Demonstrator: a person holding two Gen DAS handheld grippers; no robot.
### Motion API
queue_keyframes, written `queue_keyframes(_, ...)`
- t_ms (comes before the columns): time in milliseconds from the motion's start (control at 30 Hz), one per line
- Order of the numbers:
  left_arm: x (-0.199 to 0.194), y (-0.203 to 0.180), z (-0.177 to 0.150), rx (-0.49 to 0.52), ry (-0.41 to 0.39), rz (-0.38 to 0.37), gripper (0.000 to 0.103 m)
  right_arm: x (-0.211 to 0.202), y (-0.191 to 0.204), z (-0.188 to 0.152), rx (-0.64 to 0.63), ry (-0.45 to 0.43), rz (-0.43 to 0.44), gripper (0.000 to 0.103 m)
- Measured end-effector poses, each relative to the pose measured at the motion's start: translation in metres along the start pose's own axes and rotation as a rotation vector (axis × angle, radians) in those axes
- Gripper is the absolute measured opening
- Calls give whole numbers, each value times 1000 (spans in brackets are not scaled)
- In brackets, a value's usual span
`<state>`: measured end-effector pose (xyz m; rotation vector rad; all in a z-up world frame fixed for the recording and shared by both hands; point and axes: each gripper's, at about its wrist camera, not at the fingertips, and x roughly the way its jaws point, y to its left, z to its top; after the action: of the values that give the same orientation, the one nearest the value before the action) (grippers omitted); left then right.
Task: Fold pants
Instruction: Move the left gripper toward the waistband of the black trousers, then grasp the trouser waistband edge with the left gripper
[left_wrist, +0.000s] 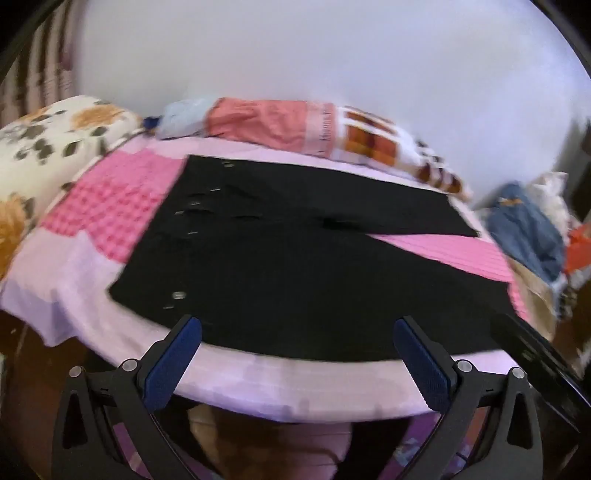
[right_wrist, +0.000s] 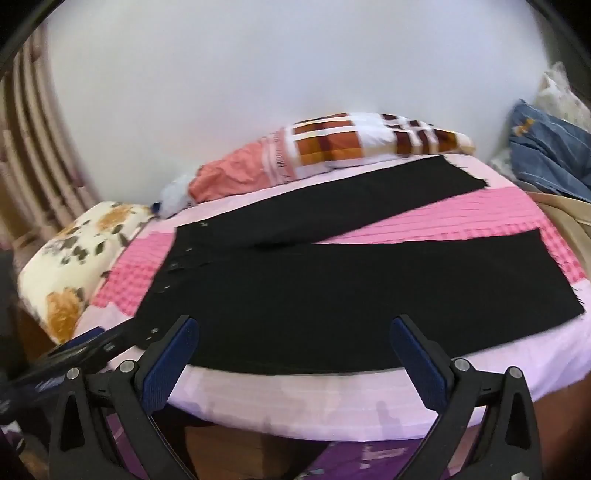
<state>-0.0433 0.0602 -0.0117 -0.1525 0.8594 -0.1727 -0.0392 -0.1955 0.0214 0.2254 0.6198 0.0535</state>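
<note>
Black pants (left_wrist: 295, 266) lie flat on a bed with a pink and lilac sheet (left_wrist: 258, 384). The waistband with metal buttons is at the left, the two legs spread apart to the right, pink sheet showing between them. In the right wrist view the pants (right_wrist: 332, 302) lie the same way, leg hems at the right. My left gripper (left_wrist: 297, 332) is open and empty, just above the near edge of the pants. My right gripper (right_wrist: 294, 332) is open and empty, over the near leg's edge. The other gripper shows at the edge of each view, blurred.
A floral pillow (left_wrist: 48, 147) lies at the left. A coral and orange-check pillow (left_wrist: 303, 125) lies along the white wall. Blue jeans (right_wrist: 550, 151) and other clothes are piled at the right end of the bed. The bed's near edge (right_wrist: 314, 402) drops off below the grippers.
</note>
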Motion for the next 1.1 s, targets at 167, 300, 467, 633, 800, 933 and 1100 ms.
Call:
queue_keyframes(167,20,30,28,11,-42,75,103,19,16,14,-78,25,-4,103)
queue_keyframes(300,65,67,97,80,-84,158,103,55,8,35,2,129,24,103)
queue_keyframes(467,154,128,188,158,-30,130,96,87,2,46,82,172,82,103)
queue_keyframes(633,246,177,238,128,135,87,66,108,5,52,57,200,76,103)
queue_keyframes(800,295,186,243,205,207,14,35,124,1,63,71,214,60,103)
queue_keyframes(933,321,193,249,206,258,-56,35,145,0,71,94,262,63,103)
queue_keyframes(1100,324,213,254,129,259,-152,28,154,8,75,81,267,60,103)
